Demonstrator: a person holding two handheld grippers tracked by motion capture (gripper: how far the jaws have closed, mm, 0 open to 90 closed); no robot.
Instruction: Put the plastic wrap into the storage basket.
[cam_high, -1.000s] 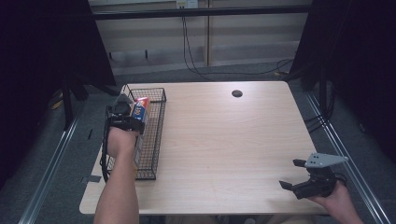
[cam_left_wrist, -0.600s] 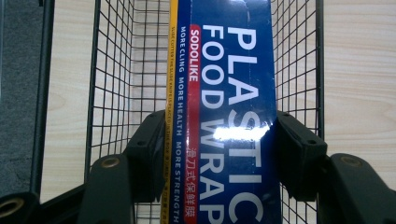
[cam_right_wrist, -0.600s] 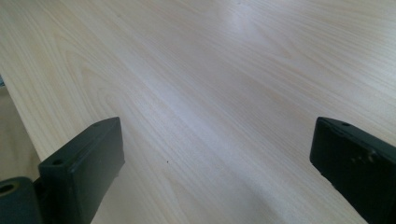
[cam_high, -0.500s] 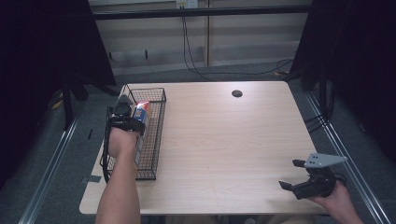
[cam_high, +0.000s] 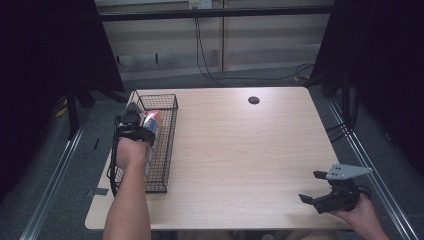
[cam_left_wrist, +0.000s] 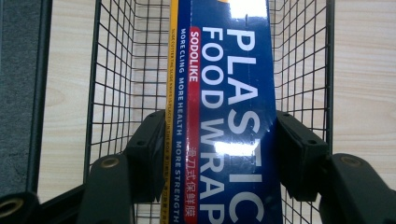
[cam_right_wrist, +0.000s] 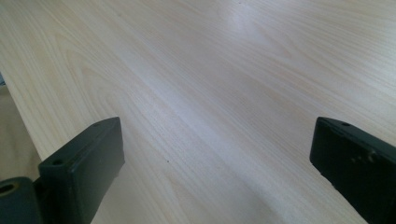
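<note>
Light wood table (cam_high: 240, 150) in a dim room, dark curtains either side. Nearest the camera, the right gripper (cam_high: 311, 186) sits at the near right corner with jaws wide apart, nothing in them, just bare tabletop under it. Further up on the left, the left gripper (cam_left_wrist: 219, 154) is clamped on a blue plastic wrap box (cam_left_wrist: 224, 116), holding it over the black wire basket (cam_high: 167, 145) at the table's left edge.

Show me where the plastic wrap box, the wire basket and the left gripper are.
plastic wrap box (cam_left_wrist: 233, 116): left gripper view, on its blue printed face.
wire basket (cam_high: 167, 150): high view, on its right side wall.
left gripper (cam_left_wrist: 219, 140): left gripper view, midway between its fingertips, shut on the box.
</note>
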